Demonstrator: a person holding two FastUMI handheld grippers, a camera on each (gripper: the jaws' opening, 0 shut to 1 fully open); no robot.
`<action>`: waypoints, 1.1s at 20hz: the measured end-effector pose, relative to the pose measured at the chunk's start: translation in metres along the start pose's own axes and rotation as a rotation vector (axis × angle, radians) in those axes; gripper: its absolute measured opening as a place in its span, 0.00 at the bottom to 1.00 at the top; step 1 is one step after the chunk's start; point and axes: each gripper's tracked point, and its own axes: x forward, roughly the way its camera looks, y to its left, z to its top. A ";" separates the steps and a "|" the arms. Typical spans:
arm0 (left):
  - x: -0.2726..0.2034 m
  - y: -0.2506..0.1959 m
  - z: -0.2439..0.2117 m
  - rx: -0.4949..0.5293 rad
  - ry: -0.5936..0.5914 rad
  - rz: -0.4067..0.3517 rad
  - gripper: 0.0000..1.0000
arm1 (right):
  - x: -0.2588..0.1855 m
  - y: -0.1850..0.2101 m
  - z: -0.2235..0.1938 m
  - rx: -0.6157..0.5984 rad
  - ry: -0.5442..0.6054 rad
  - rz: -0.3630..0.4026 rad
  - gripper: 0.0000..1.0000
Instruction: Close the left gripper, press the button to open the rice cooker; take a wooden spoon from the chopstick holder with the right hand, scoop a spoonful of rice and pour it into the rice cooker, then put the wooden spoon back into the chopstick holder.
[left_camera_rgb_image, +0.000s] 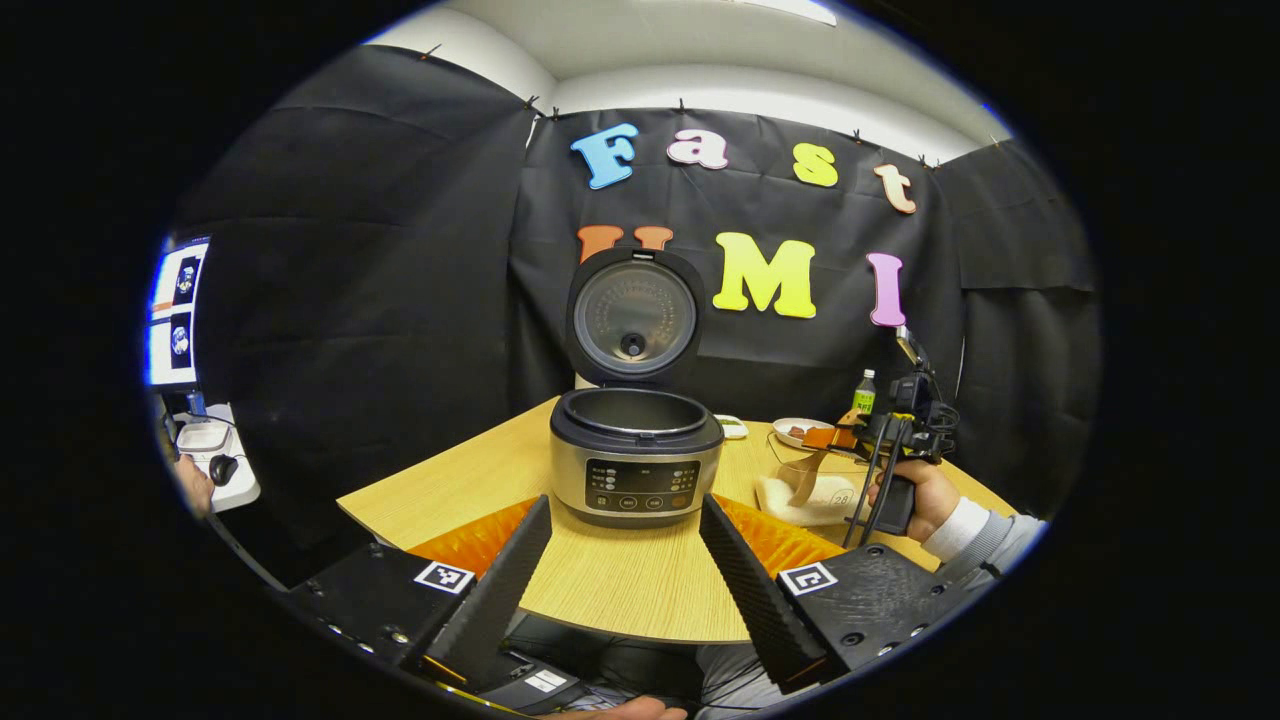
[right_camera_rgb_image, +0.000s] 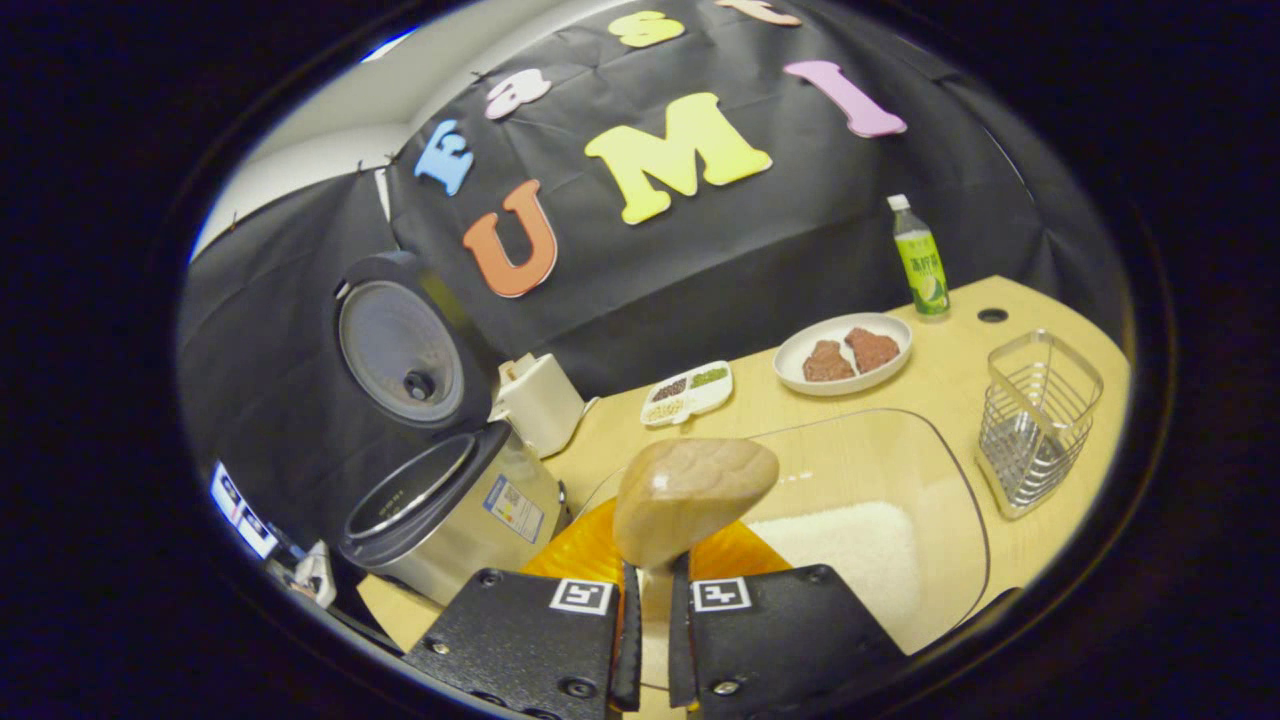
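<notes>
My right hand-held gripper (right_camera_rgb_image: 655, 640) is clamped narrow on the handle of the wooden spoon (right_camera_rgb_image: 693, 497), its bowl poised above the clear rice tray (right_camera_rgb_image: 930, 470). I judge the spoon light and stiff, best held low on the handle so it cannot twist. My left hand-held gripper (left_camera_rgb_image: 625, 560) stands wide and holds nothing, over the counter (left_camera_rgb_image: 470, 470) edge. Beyond it the rice cooker (left_camera_rgb_image: 636, 455) sits with its lid (left_camera_rgb_image: 634, 318) up. Farther right, the wire chopstick holder (right_camera_rgb_image: 1035, 420) waits apart from the tray.

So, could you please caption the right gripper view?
Right gripper holds wooden spoon above rice container.
</notes>
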 end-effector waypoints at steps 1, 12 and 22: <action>0.001 -0.001 -0.002 -0.002 0.006 -0.001 0.95 | 0.000 -0.004 0.006 0.046 0.008 0.006 0.16; -0.001 0.000 -0.001 0.017 0.007 0.007 0.95 | -0.039 -0.033 0.065 0.367 -0.059 0.055 0.16; -0.001 -0.008 -0.005 0.047 0.020 0.002 0.95 | -0.087 -0.069 0.113 0.871 -0.217 0.142 0.16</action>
